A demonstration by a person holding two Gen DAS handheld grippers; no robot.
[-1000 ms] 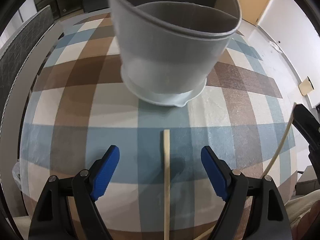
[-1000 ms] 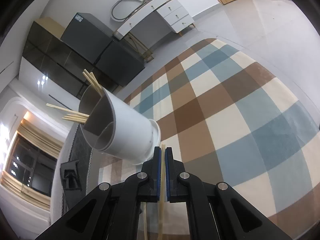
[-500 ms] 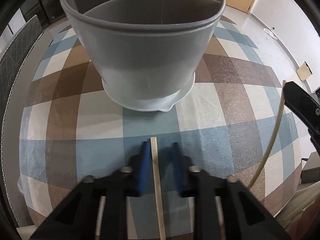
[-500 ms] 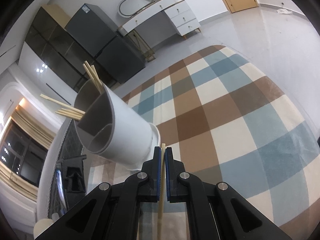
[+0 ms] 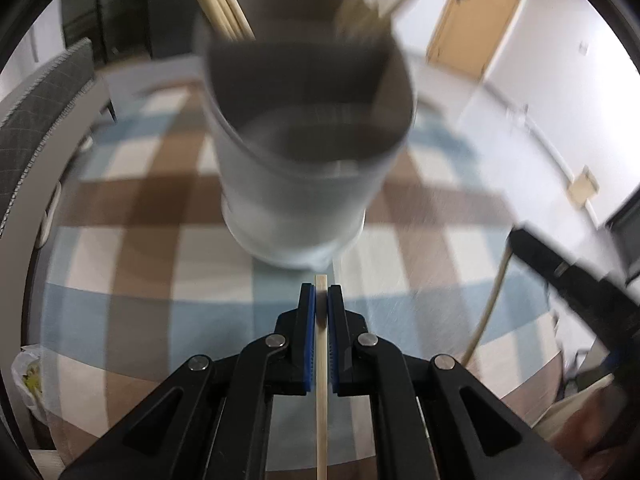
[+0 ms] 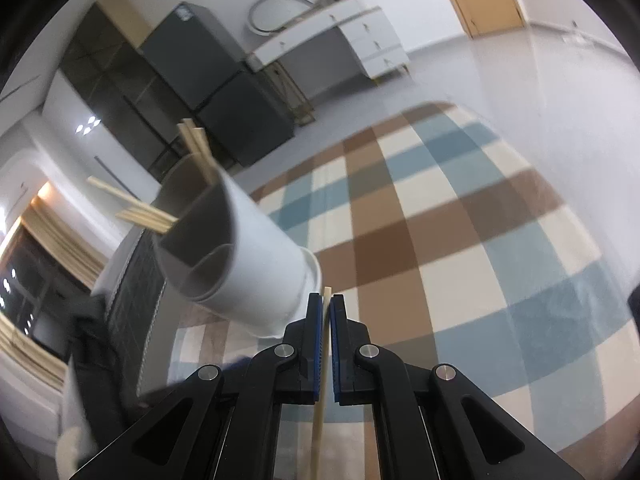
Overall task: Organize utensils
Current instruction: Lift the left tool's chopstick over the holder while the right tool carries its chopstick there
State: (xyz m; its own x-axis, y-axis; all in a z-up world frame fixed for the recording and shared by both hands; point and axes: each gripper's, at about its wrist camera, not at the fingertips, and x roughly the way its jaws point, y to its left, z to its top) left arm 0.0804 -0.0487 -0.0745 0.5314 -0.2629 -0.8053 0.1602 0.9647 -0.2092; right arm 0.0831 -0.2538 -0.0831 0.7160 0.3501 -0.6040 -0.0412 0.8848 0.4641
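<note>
While both claws are clamped, each one holds a single wooden chopstick. The left claw (image 5: 319,294) has its blue pads pressed together on a pale chopstick (image 5: 321,392), w/ only a short tip showing past the pads & the long rest running back under the claw. The right claw (image 6: 326,304) is closed the same way on a second chopstick (image 6: 320,420), also w/ just a small tip in front.

Just ahead of both claws stands the holder (image 5: 304,160), a white plastic cup w/ a grey inside & a divider wall, so it has at least two compartments. It sits on the surface (image 5: 132,248), which is covered by a cloth checked in blue, brown & cream. Some chopsticks (image 6: 152,214) are already in the back compartment & lean out over the rim in two small groups. The front compartment looks empty, as far as I can see; the left view is blurred, so I am not sure.

My judgement: the task is partly done, approx. in the middle or later. Several sticks are stored, two more are gripped but not yet in the holder. What is left is to bring each tip over the rim & let it slide in. If other utensils lie on the cloth, I cannot tell.
</note>
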